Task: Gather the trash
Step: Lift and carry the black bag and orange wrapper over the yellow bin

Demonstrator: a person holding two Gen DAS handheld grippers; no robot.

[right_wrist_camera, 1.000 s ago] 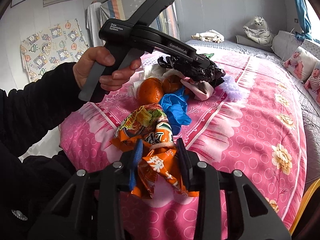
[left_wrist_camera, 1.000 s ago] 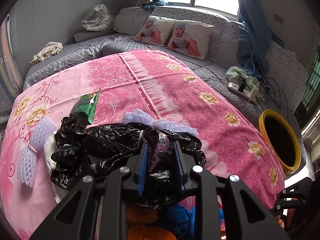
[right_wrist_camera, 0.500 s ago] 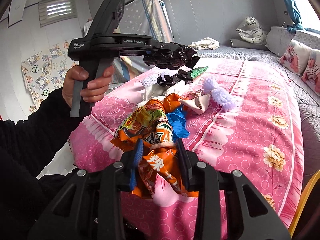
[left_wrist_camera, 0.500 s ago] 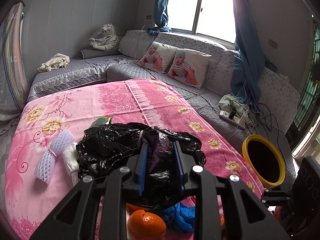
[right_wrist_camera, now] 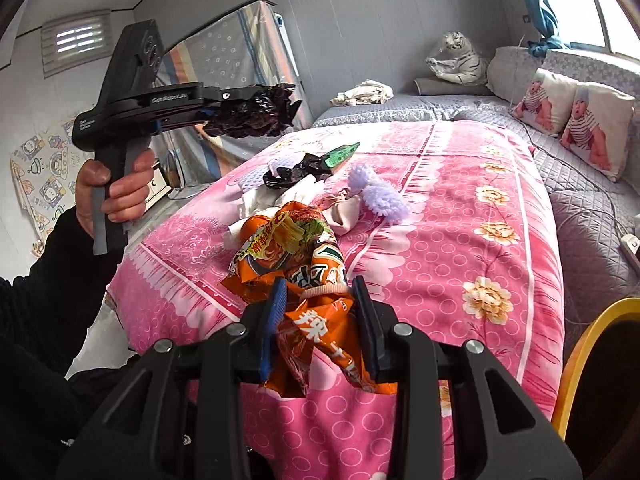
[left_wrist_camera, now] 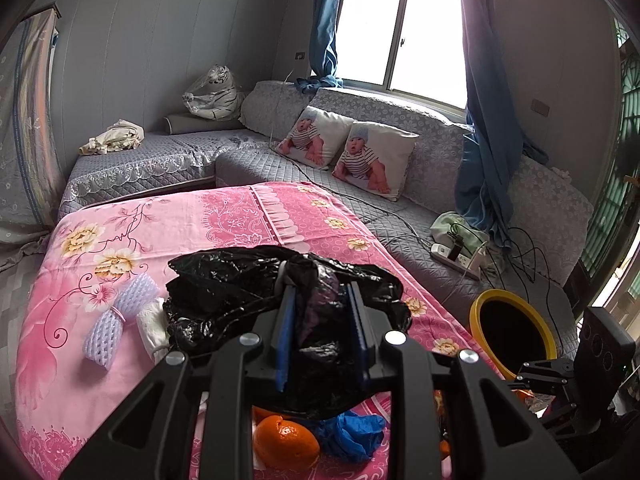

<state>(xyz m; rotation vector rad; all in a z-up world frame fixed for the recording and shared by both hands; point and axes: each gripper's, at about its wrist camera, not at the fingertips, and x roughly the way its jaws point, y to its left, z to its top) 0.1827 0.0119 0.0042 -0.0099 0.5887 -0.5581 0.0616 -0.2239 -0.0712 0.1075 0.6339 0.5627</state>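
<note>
My left gripper [left_wrist_camera: 320, 308] is shut on a crumpled black plastic bag [left_wrist_camera: 240, 284] and holds it in the air above the pink-covered table [left_wrist_camera: 208, 216]; it shows in the right wrist view [right_wrist_camera: 224, 114] with the black bag [right_wrist_camera: 256, 112] raised high. My right gripper [right_wrist_camera: 320, 300] is shut on an orange snack wrapper [right_wrist_camera: 296, 248], lifted off the table. A yellow-rimmed bin [left_wrist_camera: 512, 332] stands beside the table on the right; its rim [right_wrist_camera: 588, 344] shows in the right wrist view.
On the table lie a tangerine [left_wrist_camera: 286, 442], a blue glove [left_wrist_camera: 352, 432], purple foam nets [left_wrist_camera: 108, 328] [right_wrist_camera: 380, 196], a green wrapper [right_wrist_camera: 340, 154], a small black bag [right_wrist_camera: 296, 168] and white tissue [right_wrist_camera: 276, 196]. A grey sofa [left_wrist_camera: 400, 196] with a power strip [left_wrist_camera: 456, 258] runs behind.
My left gripper has risen higher with the black bag, away from the table. My right gripper has lifted the orange wrapper and moved right, closer to the bin.
</note>
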